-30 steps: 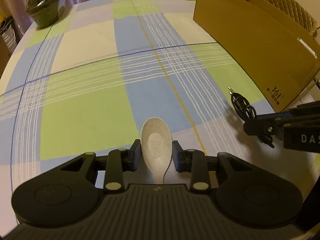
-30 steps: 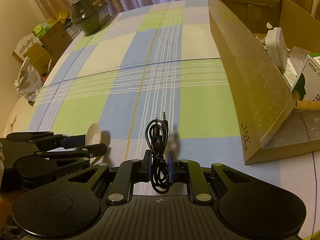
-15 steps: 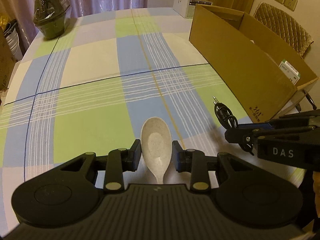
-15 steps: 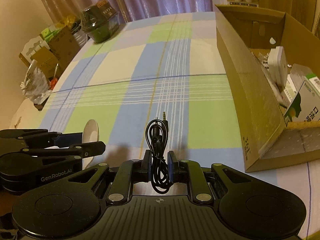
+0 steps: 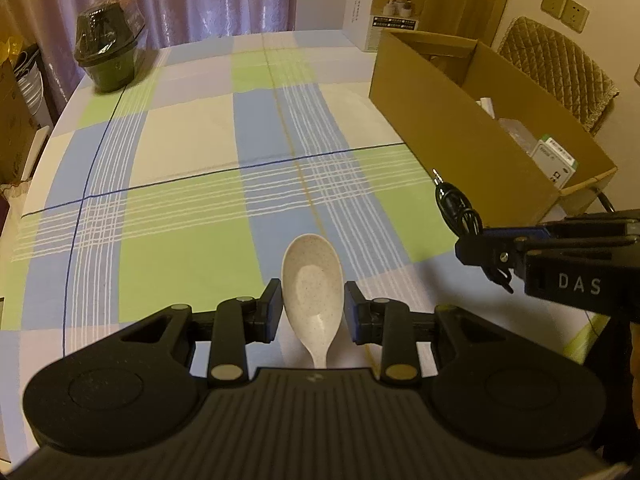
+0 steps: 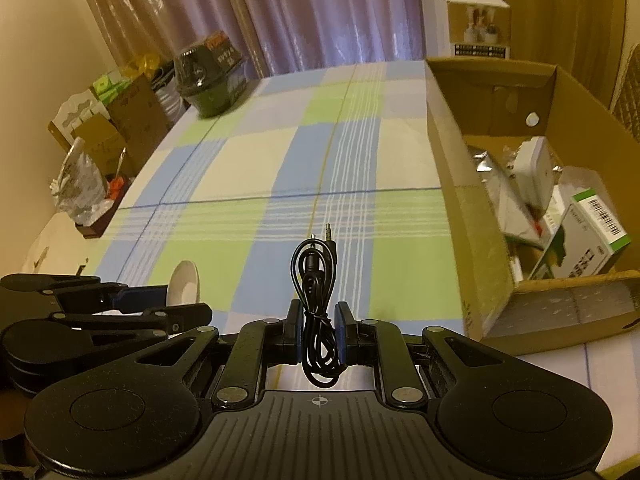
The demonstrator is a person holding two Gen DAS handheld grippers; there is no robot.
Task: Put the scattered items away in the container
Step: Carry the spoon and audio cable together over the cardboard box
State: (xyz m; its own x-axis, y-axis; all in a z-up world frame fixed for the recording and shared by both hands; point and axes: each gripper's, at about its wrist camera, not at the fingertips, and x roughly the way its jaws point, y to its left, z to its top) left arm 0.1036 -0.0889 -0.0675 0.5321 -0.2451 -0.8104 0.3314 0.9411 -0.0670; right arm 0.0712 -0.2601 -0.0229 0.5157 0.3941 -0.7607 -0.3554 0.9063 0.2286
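Spoon (image 5: 312,280) and coiled cable (image 6: 316,280) have both risen off the checked worktop (image 5: 180,220), left tool (image 5: 312,312) clamping the spoon, right tool (image 6: 318,332) pinching the cable; the cardboard box (image 6: 460,208) now looms closer, so drop-off looks near.

Cardboard box (image 6: 452,200) sits right on the table (image 6: 248,168), bowl (image 6: 208,80) far left.

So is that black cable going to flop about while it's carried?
Probably a little. The cable is thin and coiled, so loops below the right gripper may dangle. A tie around its middle seems to hold it bundled. It looks light, unlikely to slip.
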